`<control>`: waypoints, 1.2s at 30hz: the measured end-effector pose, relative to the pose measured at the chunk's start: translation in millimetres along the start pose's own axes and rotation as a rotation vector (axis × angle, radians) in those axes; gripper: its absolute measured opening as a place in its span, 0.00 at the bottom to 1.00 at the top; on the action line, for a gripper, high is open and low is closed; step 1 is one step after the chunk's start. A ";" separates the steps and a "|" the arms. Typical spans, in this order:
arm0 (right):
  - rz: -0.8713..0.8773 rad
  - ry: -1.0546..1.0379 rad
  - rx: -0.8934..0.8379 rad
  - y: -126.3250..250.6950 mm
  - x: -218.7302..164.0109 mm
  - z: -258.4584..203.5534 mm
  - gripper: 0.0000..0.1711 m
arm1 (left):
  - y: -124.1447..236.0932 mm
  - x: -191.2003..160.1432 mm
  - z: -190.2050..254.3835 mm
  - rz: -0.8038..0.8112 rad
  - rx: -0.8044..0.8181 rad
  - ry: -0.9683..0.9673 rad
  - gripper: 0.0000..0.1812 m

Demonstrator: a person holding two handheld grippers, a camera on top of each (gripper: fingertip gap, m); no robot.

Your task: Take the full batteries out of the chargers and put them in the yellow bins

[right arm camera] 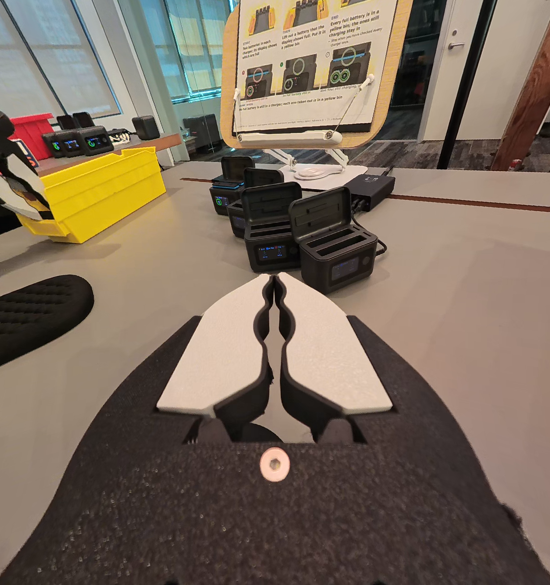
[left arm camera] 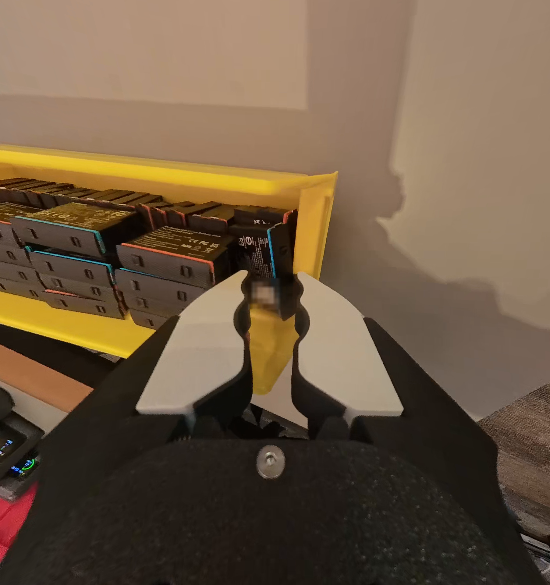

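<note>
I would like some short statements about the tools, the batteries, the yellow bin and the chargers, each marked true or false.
1. The left tool grips a black battery at the right end of the yellow bin. True.
2. The yellow bin holds no other batteries. False: many black batteries are stacked inside it.
3. The right tool holds a battery. False: its fingers are closed together with nothing between them.
4. The nearest charger has its lid open and both slots empty. True.
5. The chargers on the table stand behind the stand with the instruction sheet. False: they stand in front of it, nearer to the right tool.
</note>
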State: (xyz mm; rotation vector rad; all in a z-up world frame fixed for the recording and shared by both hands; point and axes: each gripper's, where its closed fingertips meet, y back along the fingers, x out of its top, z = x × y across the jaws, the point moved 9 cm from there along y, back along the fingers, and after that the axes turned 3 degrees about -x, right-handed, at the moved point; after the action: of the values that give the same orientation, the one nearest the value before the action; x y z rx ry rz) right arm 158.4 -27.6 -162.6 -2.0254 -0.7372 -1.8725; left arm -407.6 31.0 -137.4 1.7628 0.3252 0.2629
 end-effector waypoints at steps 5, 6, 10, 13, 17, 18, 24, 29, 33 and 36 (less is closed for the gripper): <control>0.000 0.000 0.004 0.2 0.0 -0.1 0.00 | -2.9 0.1 -2.1 -0.023 0.027 -0.016 0.10; 0.002 0.000 0.004 0.6 0.0 -0.2 0.00 | -3.0 0.4 -0.8 -0.027 0.040 -0.035 0.07; 0.010 -0.008 0.006 1.5 0.3 0.5 0.00 | -0.9 -0.9 -0.6 0.006 0.059 -0.014 0.06; 0.005 -0.006 0.009 1.2 -0.1 0.2 0.00 | 2.4 -3.5 -0.1 0.021 0.070 -0.009 0.06; 0.008 -0.005 0.008 1.6 -0.1 0.1 0.00 | 6.6 -6.7 3.4 0.046 0.052 -0.011 0.05; 0.009 -0.006 0.007 1.8 0.0 0.1 0.00 | 8.3 -7.0 4.0 0.057 0.058 -0.013 0.04; 0.008 -0.002 0.009 2.0 -0.4 -0.5 0.00 | 24.8 -12.6 12.4 0.116 0.053 0.002 0.04; 0.007 0.016 0.010 2.2 -0.7 -2.4 0.00 | 33.9 -18.2 24.6 0.164 0.046 0.013 0.04; 0.008 0.050 0.027 2.0 -0.4 -6.5 0.00 | 43.7 -13.7 38.5 0.254 0.046 0.006 0.04; 0.017 0.114 0.085 -0.6 2.1 -16.1 0.01 | 57.5 0.8 52.6 0.347 0.053 -0.038 0.04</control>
State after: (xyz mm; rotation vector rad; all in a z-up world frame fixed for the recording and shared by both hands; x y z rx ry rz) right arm 144.7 -35.3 -158.7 -1.8509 -0.7537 -1.8956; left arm -384.2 -28.2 -92.4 1.8699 -0.0041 0.4705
